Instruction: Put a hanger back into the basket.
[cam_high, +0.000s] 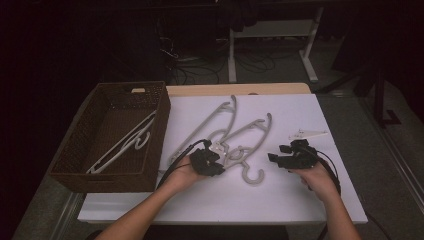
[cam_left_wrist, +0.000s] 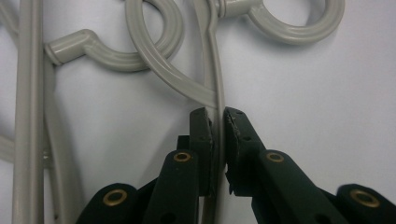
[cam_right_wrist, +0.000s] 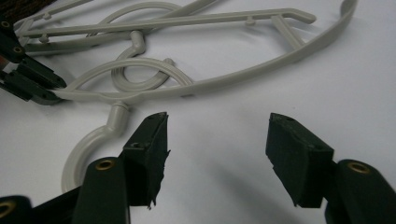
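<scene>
a white table (cam_high: 300, 200) seen from above, with a dark wicker basket (cam_high: 95, 170) standing at its left edge. one pale grey plastic hanger (cam_high: 122, 145) already lies inside the basket. two more of the same kind lie tangled on the table just right of it, their arms crossing and their hooks overlapping near the middle.

the left gripper (cam_high: 212, 162) sits at the near end of this pile. in the left gripper view its jaws are clenched on a thin arm of the nearer hanger (cam_left_wrist: 218, 84), with the black pads (cam_left_wrist: 201, 133) pressing the plastic from both sides. the other hanger (cam_right_wrist: 163, 21) lies beyond and partly across it, its hook looped over the held one's neck.

the right gripper (cam_high: 272, 158) hovers over bare table a little to the right of the hangers, touching nothing. its jaws stand apart and empty, pointing toward the hook (cam_right_wrist: 88, 144) of the nearer hanger.

judging by the hanger already in the basket, the work looks like clearing hangers into it, and this is the pick-up of the next one, grip just made. the next move likely calls for lifting the held hanger free of its neighbour. the crossed hooks could snag and drag the second along, so the free gripper may need to pin or steady that one.
</scene>
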